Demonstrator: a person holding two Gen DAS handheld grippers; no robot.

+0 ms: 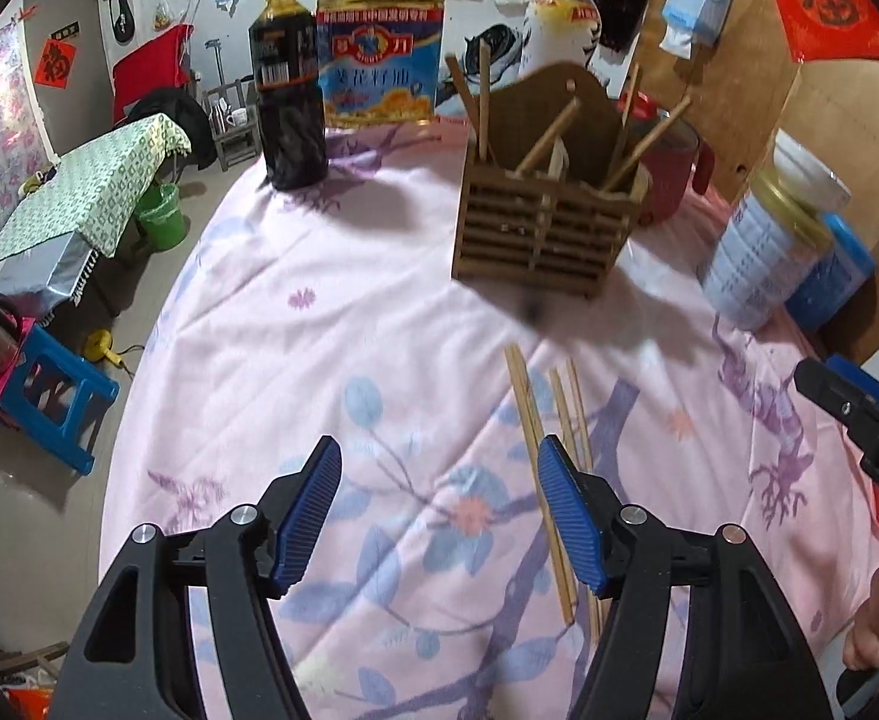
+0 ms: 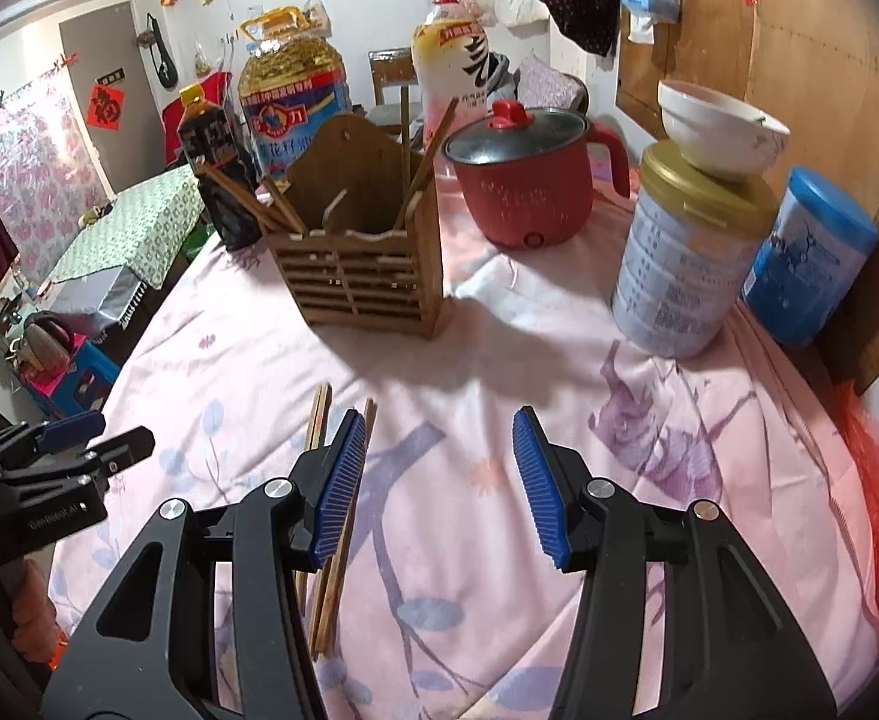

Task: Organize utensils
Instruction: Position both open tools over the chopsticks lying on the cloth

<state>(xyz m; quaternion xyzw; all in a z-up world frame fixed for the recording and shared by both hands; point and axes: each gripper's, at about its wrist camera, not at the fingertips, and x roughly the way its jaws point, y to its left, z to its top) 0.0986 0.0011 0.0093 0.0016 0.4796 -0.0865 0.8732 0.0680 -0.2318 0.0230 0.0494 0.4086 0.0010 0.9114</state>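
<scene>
A slatted wooden utensil holder [image 1: 544, 228] [image 2: 358, 273] stands on the pink floral cloth and has several chopsticks [image 1: 544, 135] leaning in it. More loose chopsticks [image 1: 529, 414] [image 2: 317, 420] lie on the cloth in front of it. My left gripper [image 1: 439, 516] is open and empty, hovering above the cloth with the loose chopsticks by its right finger. My right gripper [image 2: 439, 480] is open and empty, with the loose chopsticks under its left finger. Each gripper shows at the edge of the other's view [image 1: 859, 414] [image 2: 61, 450].
A dark sauce bottle [image 1: 286, 90], a big oil jug [image 1: 379, 42] and a white bottle [image 2: 448, 66] stand behind the holder. A red electric pot [image 2: 529, 180], a tin [image 2: 685, 252] with a white bowl [image 2: 718, 129] on it, and a blue canister [image 2: 808, 258] stand at the right.
</scene>
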